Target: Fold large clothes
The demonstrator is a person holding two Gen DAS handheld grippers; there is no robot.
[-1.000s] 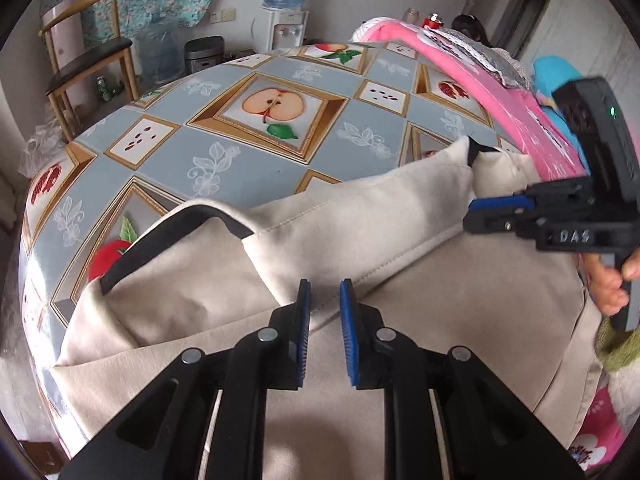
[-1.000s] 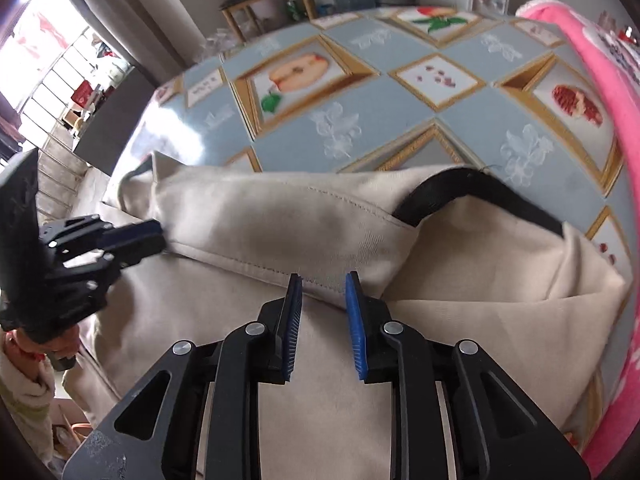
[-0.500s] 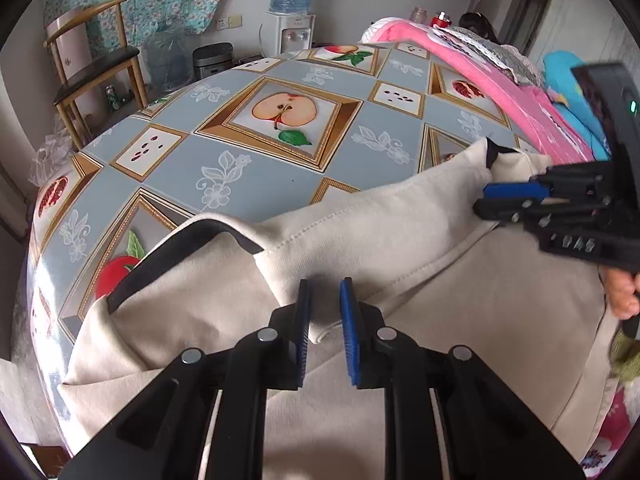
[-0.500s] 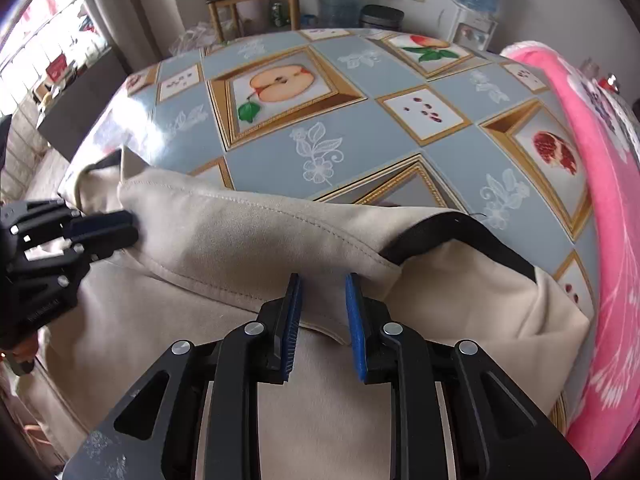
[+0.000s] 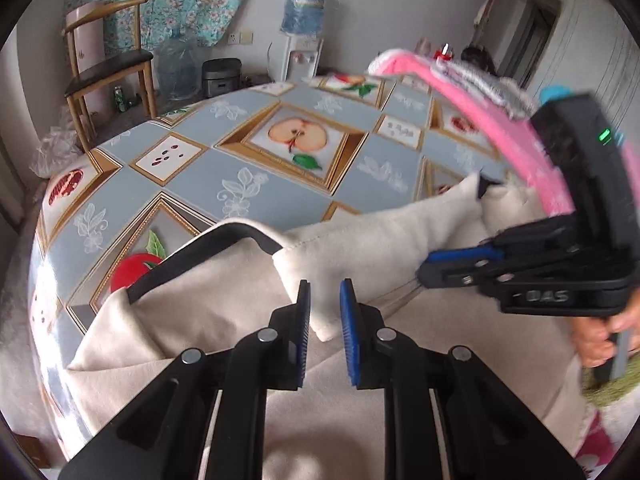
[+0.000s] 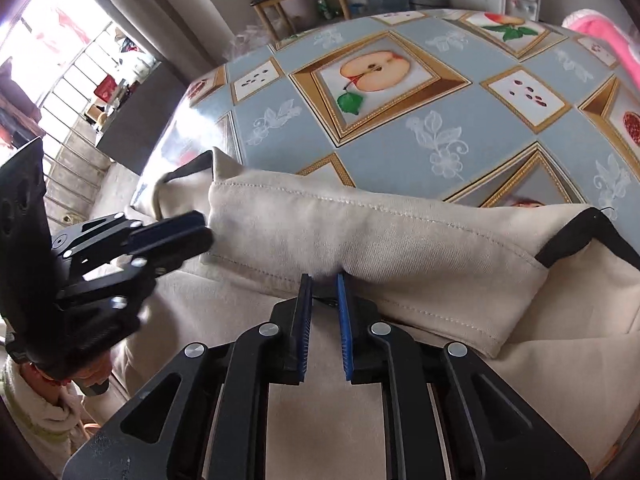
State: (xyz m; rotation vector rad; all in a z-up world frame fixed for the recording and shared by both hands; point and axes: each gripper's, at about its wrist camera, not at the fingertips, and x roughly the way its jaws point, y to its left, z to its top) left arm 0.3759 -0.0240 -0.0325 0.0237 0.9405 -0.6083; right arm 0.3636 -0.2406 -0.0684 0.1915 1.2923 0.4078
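Observation:
A large beige garment (image 5: 224, 292) with black-trimmed openings lies on the near half of the table; it also shows in the right wrist view (image 6: 400, 240). Its near part is folded over into a thick band across the middle. My left gripper (image 5: 324, 300) has its jaws narrowly apart around a corner of that folded band. My right gripper (image 6: 322, 288) also has its jaws narrowly apart, its tips at the band's near edge. Each gripper shows in the other's view: the right one (image 5: 460, 264), the left one (image 6: 188, 232).
The table wears a blue-grey cloth (image 5: 280, 184) printed with framed fruit pictures. A pink blanket (image 5: 480, 112) lies along the right side. A wooden chair (image 5: 108, 68), water bottles and a dispenser (image 5: 304, 52) stand beyond the far edge.
Both grippers have pushed the folded band of cloth forward, away from me. The right gripper has moved closer to the left one. The jaws keep the same narrow gap.

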